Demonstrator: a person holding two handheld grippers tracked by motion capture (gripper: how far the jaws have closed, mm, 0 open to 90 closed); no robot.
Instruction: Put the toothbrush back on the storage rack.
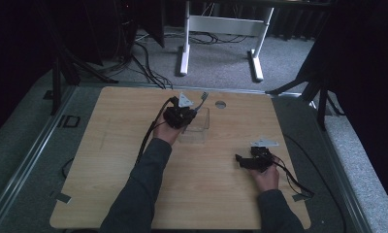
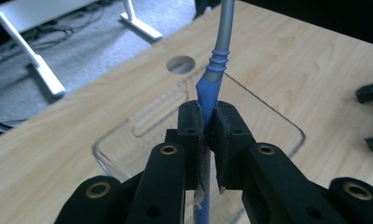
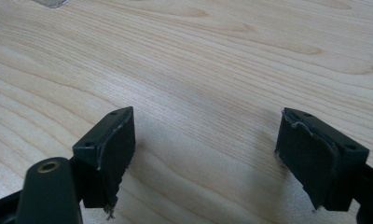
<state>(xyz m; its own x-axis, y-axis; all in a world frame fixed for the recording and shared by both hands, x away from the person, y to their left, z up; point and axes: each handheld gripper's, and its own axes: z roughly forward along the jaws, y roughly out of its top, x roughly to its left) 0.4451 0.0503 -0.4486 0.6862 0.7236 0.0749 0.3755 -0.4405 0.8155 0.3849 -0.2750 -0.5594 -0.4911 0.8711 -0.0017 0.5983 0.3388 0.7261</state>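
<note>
Near the far edge of the light wooden worktop (image 1: 109,160), the left gripper (image 2: 207,123) pinches a blue-handled metal fork (image 2: 211,79) above a clear plastic box (image 2: 273,121), while the right gripper (image 3: 205,154) rests with fingers apart.

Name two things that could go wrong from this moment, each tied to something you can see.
1. The left gripper clamps the fork low on its blue handle, so the long metal end may swing or slip.
2. The clear container below looks light; a nudge from the fork could slide or tip it.

The right gripper rests open on the table, too far to steady it.
</note>
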